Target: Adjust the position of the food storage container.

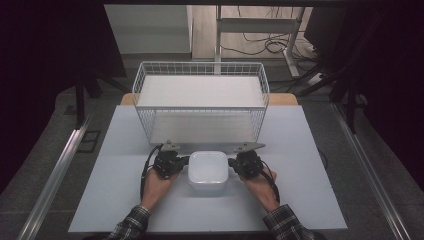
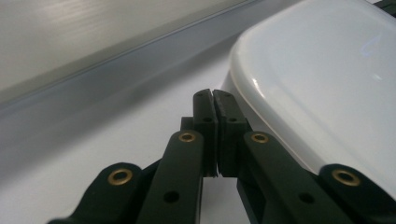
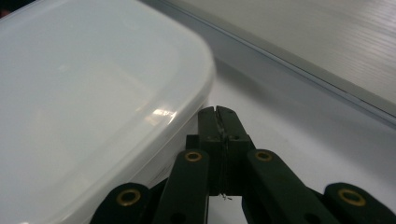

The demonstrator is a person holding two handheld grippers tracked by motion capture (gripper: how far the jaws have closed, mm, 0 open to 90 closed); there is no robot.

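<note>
A white square lidded container (image 1: 208,169) sits on the pale table top, between my two grippers. My left gripper (image 1: 181,161) is at its left side, jaws pressed together with nothing between them (image 2: 213,94); the container's rounded lid (image 2: 322,79) lies just to the right of the jaw tips. My right gripper (image 1: 235,163) is at the container's right side, also shut and empty (image 3: 217,111), with the lid's edge (image 3: 93,93) close on its left. Whether either gripper touches the container I cannot tell.
A white wire basket (image 1: 200,100) stands behind the container, its front wall close to both grippers. The table board (image 1: 300,200) has bare room at both sides and toward the front edge. Dark floor, rails and cables surround the table.
</note>
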